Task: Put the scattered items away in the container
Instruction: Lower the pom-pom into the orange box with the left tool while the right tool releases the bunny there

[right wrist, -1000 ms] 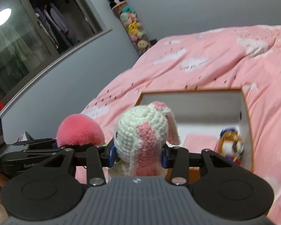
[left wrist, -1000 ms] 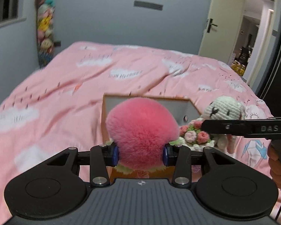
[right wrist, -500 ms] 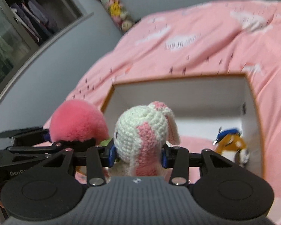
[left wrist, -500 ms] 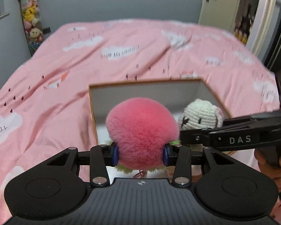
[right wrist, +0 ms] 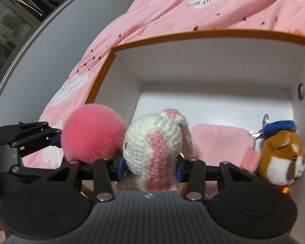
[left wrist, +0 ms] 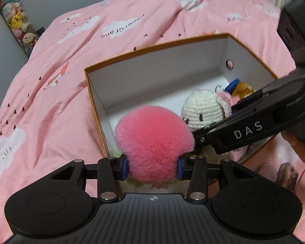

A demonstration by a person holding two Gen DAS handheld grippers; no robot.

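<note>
A fluffy pink pompom (left wrist: 154, 142) sits squeezed between the pads of my left gripper (left wrist: 152, 166), over the near left corner of the orange-rimmed white box (left wrist: 152, 71). My right gripper (right wrist: 149, 168) holds a white and pink crochet bunny (right wrist: 152, 142) over the box (right wrist: 213, 61). Its jaws are opening, with the bunny still touching both pads. The pompom (right wrist: 91, 134) hangs just left of the bunny. From the left wrist view the bunny (left wrist: 205, 107) shows behind the right gripper's finger (left wrist: 248, 130).
Inside the box lie a pink pouch (right wrist: 219, 140) and a brown plush dog (right wrist: 280, 158) with a blue cap. The box rests on a pink bedcover (left wrist: 50, 101). A column of plush toys (left wrist: 16, 20) hangs on the grey wall. A hand (left wrist: 303, 148) grips the right tool.
Both grippers have dropped and tipped downward over the box, which now fills more of each view. The toys stay between the jaws.
</note>
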